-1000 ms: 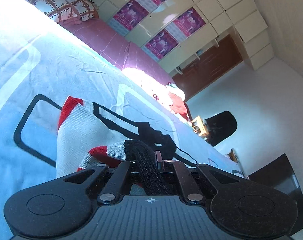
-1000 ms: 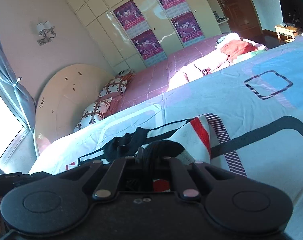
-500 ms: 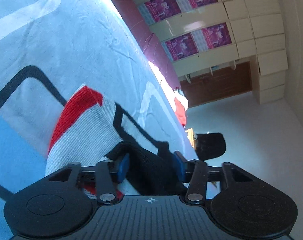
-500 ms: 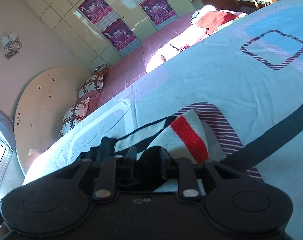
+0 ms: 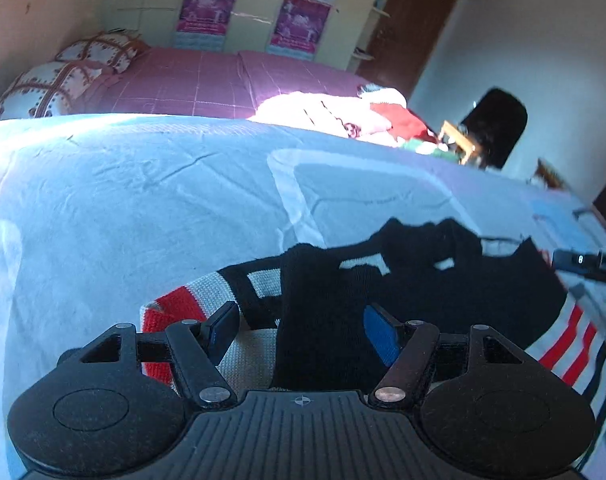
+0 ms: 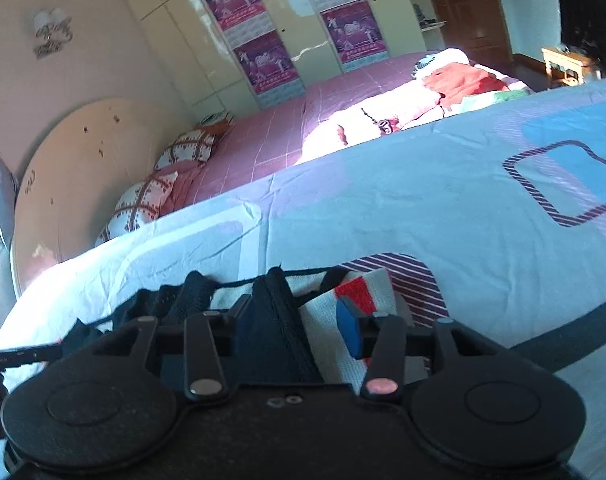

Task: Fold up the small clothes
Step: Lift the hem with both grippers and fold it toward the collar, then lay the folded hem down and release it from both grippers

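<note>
Lying on bed [image 5: 151, 208], knit garment [image 5: 423, 280] (black, white, red) bunched just ahead of both grippers. Left gripper [image 5: 303, 330] jaws apart, black fold between blue pads, right pad touching it, left pad clear. Right gripper [image 6: 299, 320] jaws apart too, black fold and white knit between pads. Pillows [image 6: 163, 176] and clothes pile [image 6: 435, 92] on pink bed [image 6: 263, 136] beyond, well apart.
</note>
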Demonstrator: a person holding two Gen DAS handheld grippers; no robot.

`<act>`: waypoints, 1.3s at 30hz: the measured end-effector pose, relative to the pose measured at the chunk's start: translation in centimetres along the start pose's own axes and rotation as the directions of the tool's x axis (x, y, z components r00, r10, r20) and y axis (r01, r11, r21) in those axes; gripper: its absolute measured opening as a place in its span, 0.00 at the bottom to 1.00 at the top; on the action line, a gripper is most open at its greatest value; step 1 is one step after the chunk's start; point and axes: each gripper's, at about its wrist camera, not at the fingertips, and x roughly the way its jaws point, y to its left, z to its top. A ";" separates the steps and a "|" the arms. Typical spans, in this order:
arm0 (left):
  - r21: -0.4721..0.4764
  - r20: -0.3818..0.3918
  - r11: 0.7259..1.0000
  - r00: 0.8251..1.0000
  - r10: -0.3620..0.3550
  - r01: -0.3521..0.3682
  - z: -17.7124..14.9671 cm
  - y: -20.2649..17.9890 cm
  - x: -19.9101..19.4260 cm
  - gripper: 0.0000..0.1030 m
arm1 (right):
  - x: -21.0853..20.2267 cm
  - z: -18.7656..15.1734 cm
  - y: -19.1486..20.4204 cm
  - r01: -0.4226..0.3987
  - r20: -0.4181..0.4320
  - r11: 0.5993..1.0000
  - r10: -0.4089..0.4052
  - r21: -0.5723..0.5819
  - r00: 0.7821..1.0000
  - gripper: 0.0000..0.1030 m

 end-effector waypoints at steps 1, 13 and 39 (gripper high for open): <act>0.037 -0.012 0.999 1.000 0.028 -0.028 -0.1 -0.5 0.4 0.57 | 0.6 0.0 0.6 0.011 -0.020 0.999 -0.012 -0.038 1.000 0.43; -0.015 0.228 0.999 0.973 0.044 -0.042 -0.6 1.2 -3.4 0.04 | 0.9 0.1 6.1 0.178 0.148 0.916 -0.132 -0.360 0.980 0.05; 0.198 -0.008 0.977 0.997 -0.083 0.083 0.3 -9.9 2.9 0.31 | 5.3 -4.7 14.9 -0.022 -0.049 0.816 -0.008 -0.578 0.999 0.25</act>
